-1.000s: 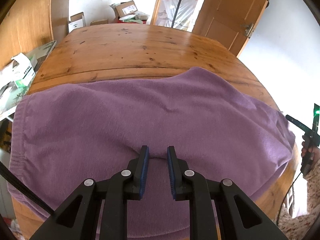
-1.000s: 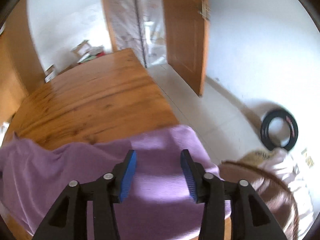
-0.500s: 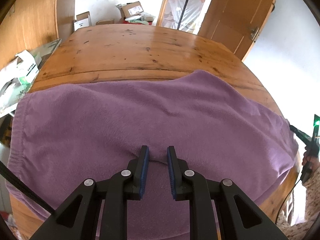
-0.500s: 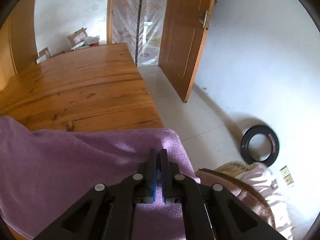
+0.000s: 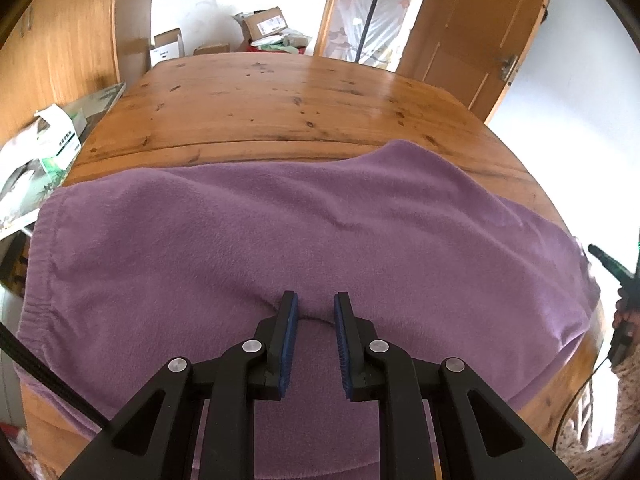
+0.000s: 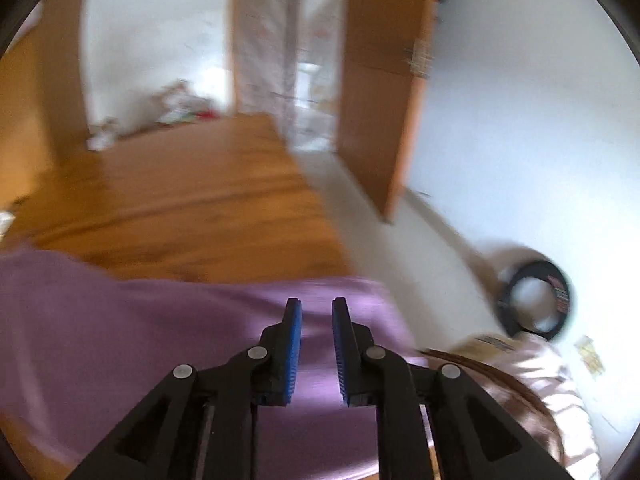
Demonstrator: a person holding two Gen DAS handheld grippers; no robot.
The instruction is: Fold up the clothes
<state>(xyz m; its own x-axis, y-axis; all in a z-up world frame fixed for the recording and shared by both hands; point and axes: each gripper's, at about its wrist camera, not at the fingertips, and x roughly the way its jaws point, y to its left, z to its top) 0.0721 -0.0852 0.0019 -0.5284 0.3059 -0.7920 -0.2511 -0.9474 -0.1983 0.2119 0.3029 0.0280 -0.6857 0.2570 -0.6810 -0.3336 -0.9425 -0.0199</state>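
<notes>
A purple fleece garment [image 5: 320, 240] lies spread over the near half of a round wooden table [image 5: 280, 104], its elastic hem [image 5: 34, 280] at the left. My left gripper [image 5: 316, 308] points down into the cloth near its front edge. Its blue pads stand a little apart, pinching a raised fold of the fleece. In the blurred right wrist view, my right gripper [image 6: 316, 312] hovers over the garment's right end [image 6: 160, 320] near the table edge. Its jaws are opening and nothing is pinched between them. A hand in a patterned sleeve [image 5: 624, 320] shows at the right edge.
Cardboard boxes [image 5: 264, 24] stand beyond the table's far edge, and a wooden door [image 5: 480, 40] is at the back right. A green-and-white box [image 5: 56, 140] sits left of the table. A black ring [image 6: 536, 300] and pale bundles [image 6: 540, 364] lie on the floor to the right.
The right gripper went from wide open to fully shut over the garment's right end, and now stands slightly apart in a blurred view. The left gripper has kept its place and its grip.
</notes>
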